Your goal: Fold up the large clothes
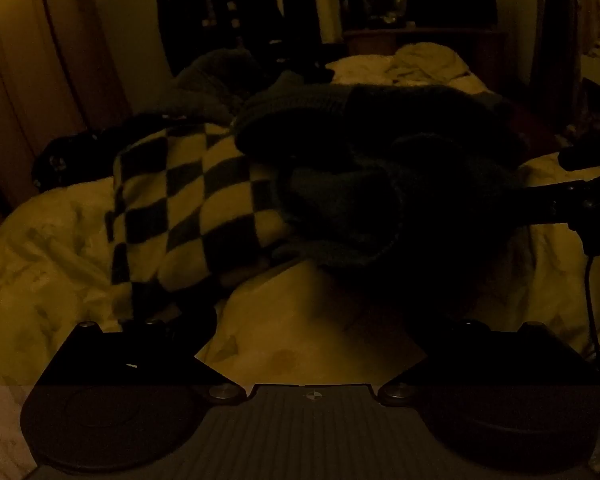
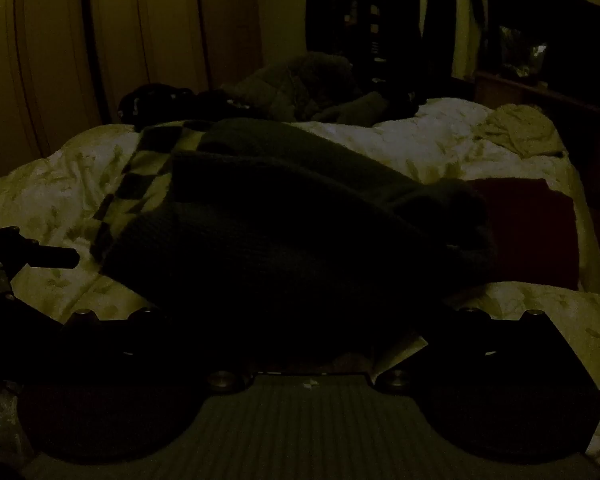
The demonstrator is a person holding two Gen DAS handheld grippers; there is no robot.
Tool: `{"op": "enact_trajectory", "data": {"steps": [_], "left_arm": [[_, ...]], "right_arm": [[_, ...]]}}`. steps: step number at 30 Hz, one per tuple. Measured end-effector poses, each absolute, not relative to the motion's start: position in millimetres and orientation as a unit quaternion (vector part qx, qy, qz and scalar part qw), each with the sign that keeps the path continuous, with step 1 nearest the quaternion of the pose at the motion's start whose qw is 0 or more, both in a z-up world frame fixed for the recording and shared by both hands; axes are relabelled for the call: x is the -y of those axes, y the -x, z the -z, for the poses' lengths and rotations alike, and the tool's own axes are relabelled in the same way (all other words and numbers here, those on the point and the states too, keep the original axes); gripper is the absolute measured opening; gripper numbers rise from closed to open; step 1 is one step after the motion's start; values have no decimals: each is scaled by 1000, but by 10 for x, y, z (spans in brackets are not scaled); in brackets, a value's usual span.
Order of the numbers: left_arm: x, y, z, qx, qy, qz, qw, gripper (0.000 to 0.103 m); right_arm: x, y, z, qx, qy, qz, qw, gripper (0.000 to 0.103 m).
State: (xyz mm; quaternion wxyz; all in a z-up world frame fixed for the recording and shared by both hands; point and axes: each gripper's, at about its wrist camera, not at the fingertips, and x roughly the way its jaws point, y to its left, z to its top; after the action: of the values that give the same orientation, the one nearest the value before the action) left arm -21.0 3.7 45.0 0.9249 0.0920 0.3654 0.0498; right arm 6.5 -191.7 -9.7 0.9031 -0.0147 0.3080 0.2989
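The scene is very dark. A large dark knit garment (image 1: 364, 168) lies bunched on a bed, partly over a black-and-cream checkered garment (image 1: 188, 208). In the right wrist view the dark garment (image 2: 284, 232) spreads across the bed, with the checkered one (image 2: 148, 176) showing at its left. My left gripper (image 1: 312, 344) is open over the pale quilt, just short of the garments. My right gripper (image 2: 300, 336) sits at the dark garment's near edge; its fingers are lost in the dark. The right gripper also shows at the right edge of the left wrist view (image 1: 580, 200).
A pale quilt (image 1: 60, 272) covers the bed. A dark red cloth (image 2: 532, 224) lies at the right. More dark clothes (image 2: 292, 88) are heaped at the far end, with a crumpled pale cloth (image 2: 516, 128). Wardrobe doors (image 2: 100, 40) stand at the left; hanging clothes (image 2: 372, 20) behind.
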Motion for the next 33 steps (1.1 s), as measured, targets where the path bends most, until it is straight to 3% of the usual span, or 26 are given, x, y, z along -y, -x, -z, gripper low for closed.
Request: {"op": "enact_trajectory", "data": {"steps": [1,4,33], "left_arm": [[156,70,-186,-367,-91,-56,924,103],[179,121,-59,-372,-93,-57,922,103],[177,7,202,-379,-98,-59,918,103]], "right_arm": [[1914,-69,99,-309,15,-299,903,102],[1898,-84,105,-311,15,-298,902,102],[1899,-92,130,-317,9,-302,899,102]]}}
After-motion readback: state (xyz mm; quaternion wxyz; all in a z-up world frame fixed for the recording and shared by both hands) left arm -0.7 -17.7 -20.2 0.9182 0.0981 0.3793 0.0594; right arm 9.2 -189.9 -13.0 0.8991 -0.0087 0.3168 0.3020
